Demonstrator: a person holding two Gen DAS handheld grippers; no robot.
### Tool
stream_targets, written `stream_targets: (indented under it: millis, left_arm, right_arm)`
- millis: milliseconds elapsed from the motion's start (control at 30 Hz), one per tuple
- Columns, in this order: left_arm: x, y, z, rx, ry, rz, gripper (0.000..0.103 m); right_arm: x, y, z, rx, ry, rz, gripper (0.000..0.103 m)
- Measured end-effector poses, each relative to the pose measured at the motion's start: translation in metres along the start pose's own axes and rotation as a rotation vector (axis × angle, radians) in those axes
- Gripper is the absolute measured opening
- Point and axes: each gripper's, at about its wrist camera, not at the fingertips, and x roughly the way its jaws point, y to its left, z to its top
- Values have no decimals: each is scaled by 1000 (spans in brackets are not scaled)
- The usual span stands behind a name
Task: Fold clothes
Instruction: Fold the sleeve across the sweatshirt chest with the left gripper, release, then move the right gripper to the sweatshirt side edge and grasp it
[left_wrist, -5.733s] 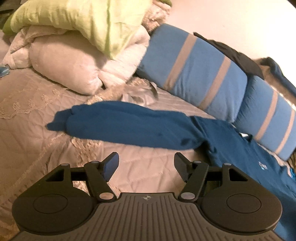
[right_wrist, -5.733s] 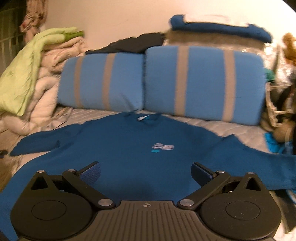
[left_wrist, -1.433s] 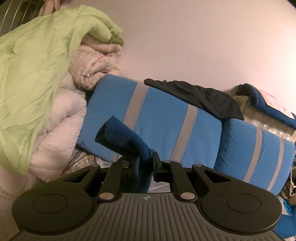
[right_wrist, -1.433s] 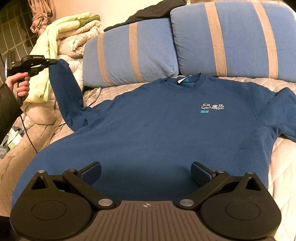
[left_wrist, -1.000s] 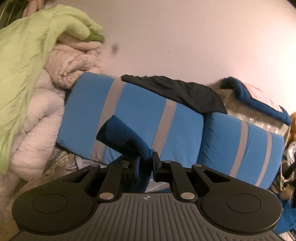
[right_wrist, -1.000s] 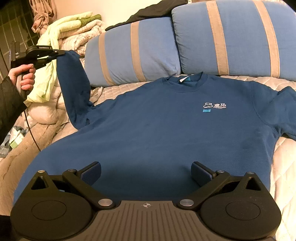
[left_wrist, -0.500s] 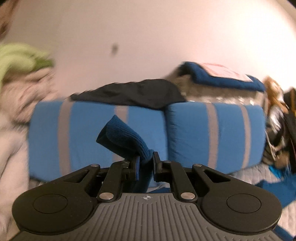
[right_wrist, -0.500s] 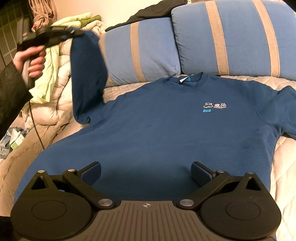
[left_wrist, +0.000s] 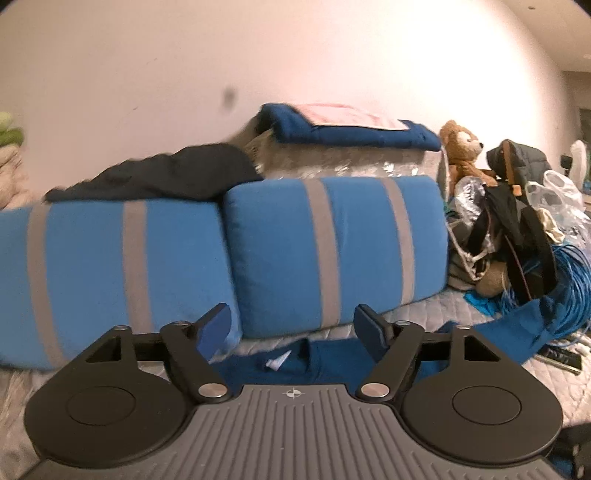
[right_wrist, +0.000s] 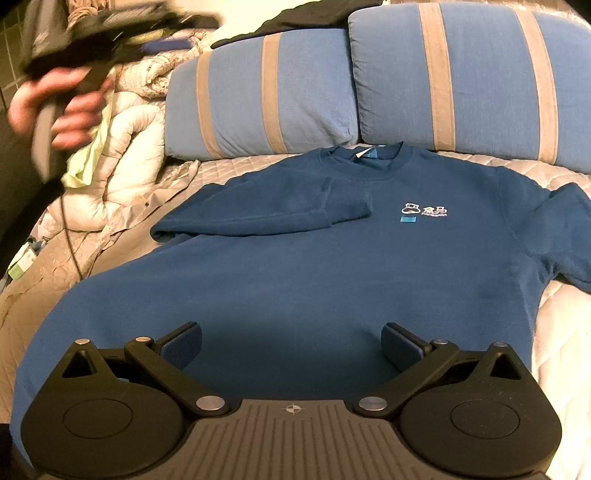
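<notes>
Sleeve (right_wrist: 280, 210) released onto sweatshirt (right_wrist: 295, 280) | left gripper (left_wrist: 291, 325) wide, empty, blurred | right gripper (right_wrist: 291, 343) wide, empty

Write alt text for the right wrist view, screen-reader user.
A blue sweatshirt lies flat, front up, on a quilted bed, one sleeve folded across its chest. The open right gripper hovers over its hem, empty. At upper left a blurred hand holds the left gripper; striped pillows sit behind.
</notes>
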Motion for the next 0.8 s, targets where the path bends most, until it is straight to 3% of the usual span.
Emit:
stream_targets:
  millis: [200, 400, 533, 800]
  left_arm:
    - [-42, 32, -47, -91, 86, 87, 75]
    - [-62, 44, -98, -263, 163, 127, 75]
    - [-63, 40, -120, -287, 198, 139, 75]
    - [-70, 36, -132, -309, 186, 142, 75]
  right_arm:
    - [-16, 0, 29, -114, -24, -32, 103]
    - [-13, -4, 67, -314, -53, -141, 103]
    - [7, -5, 86, -384, -39, -159, 102]
    - [60, 1, 116, -475, -7, -161, 95]
